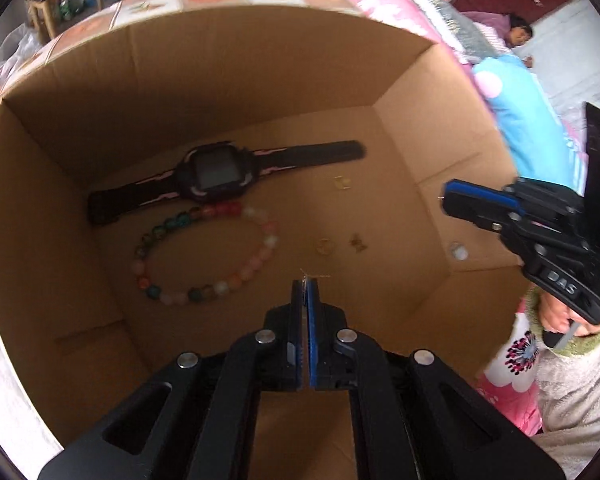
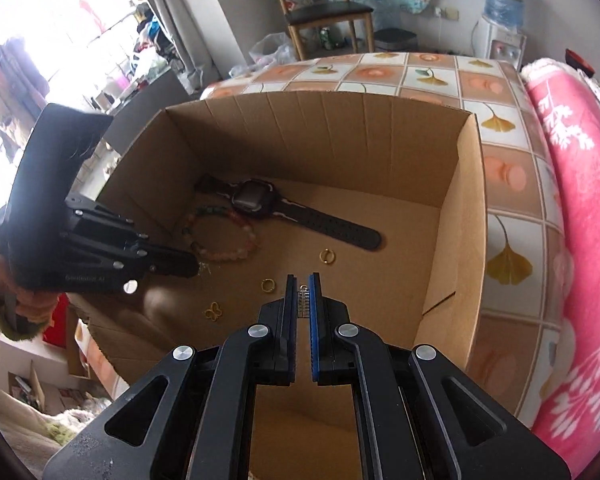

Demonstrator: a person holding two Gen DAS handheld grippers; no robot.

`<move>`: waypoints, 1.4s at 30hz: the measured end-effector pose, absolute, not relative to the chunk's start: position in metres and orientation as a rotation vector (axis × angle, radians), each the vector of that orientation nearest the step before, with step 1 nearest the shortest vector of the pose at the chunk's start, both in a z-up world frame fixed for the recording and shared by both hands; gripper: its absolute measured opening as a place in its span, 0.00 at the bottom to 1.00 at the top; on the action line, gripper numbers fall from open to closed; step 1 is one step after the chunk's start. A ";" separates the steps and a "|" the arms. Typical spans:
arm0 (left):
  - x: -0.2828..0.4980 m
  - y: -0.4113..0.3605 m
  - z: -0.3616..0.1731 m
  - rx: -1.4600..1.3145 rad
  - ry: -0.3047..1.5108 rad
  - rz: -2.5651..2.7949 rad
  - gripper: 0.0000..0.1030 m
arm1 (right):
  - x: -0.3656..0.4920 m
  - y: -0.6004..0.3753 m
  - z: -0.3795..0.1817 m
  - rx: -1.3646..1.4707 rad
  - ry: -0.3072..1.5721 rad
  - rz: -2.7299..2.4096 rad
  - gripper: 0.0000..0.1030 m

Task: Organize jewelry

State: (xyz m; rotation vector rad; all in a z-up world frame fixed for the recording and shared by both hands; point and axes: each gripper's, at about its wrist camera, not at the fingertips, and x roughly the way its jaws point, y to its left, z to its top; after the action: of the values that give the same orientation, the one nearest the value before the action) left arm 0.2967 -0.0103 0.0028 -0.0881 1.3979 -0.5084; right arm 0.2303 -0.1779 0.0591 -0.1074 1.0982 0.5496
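Left gripper (image 1: 305,286): fingers pressed nearly together, pinching a thin silvery wire-like piece (image 1: 308,277) at the tips; too fine to identify further. Tips hang above the box floor near its front edge.

Right gripper (image 2: 302,280): fingers slightly parted, clamped on a small silver ridged clasp-like item (image 2: 303,300) lodged between the pads. In the left wrist view the same gripper (image 1: 446,200) enters over the box's right wall, fingers close together, a fine pin showing at the tip.

Cardboard box (image 2: 466,184): open-topped, standing on a tile-patterned table (image 2: 500,128).

Contents, box floor:
- Black watch (image 1: 209,172) with pink trim, lying flat along the back wall, strap stretched out.
- Bead bracelet (image 1: 203,254), multicoloured, just in front of the watch and touching it near the watch face.
- Gold ring (image 2: 327,256), near the strap's free end.
- Second gold ring (image 2: 267,285), toward the floor's middle.
- Gold butterfly piece (image 2: 213,312), near the second ring.

Seen only in the right wrist view: the clasp-like item between the pads. Seen only in the left wrist view: a hole (image 1: 458,251) low in the right wall.
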 end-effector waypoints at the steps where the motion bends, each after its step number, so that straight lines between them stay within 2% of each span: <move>1: 0.298 -0.011 0.003 -0.083 1.408 -0.506 0.02 | 0.231 -0.176 0.058 -0.119 1.099 0.546 0.04; 7: 0.294 -0.019 0.000 0.001 1.422 -0.491 0.02 | 0.235 -0.176 0.056 -0.114 1.106 0.543 0.04; 11: 0.292 -0.018 0.002 -0.005 1.408 -0.480 0.13 | 0.236 -0.179 0.060 -0.084 1.093 0.543 0.09; 17: 0.288 -0.019 0.004 0.003 1.399 -0.463 0.15 | 0.231 -0.188 0.074 -0.046 1.057 0.535 0.13; 23: 0.278 -0.014 0.023 0.013 1.332 -0.456 0.20 | 0.216 -0.205 0.103 -0.007 0.981 0.523 0.26; 29: 0.252 -0.006 0.074 0.024 1.150 -0.459 0.37 | 0.187 -0.230 0.132 0.072 0.895 0.515 0.31; 31: 0.231 0.001 0.095 0.015 1.068 -0.457 0.48 | 0.173 -0.240 0.141 0.104 0.862 0.510 0.32; 36: 0.173 0.022 0.128 -0.030 0.899 -0.459 0.68 | 0.130 -0.265 0.149 0.178 0.805 0.471 0.35; 40: 0.129 0.042 0.132 -0.098 0.824 -0.430 0.80 | 0.099 -0.285 0.135 0.257 0.806 0.416 0.36; 42: 0.112 0.052 0.125 -0.108 0.814 -0.388 0.81 | 0.087 -0.290 0.121 0.291 0.832 0.390 0.36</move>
State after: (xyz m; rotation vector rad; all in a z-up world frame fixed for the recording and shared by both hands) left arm 0.1118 0.0517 0.1246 -0.1081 0.8136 -0.3884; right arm 0.0866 -0.2900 0.1207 0.2908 0.8316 0.3900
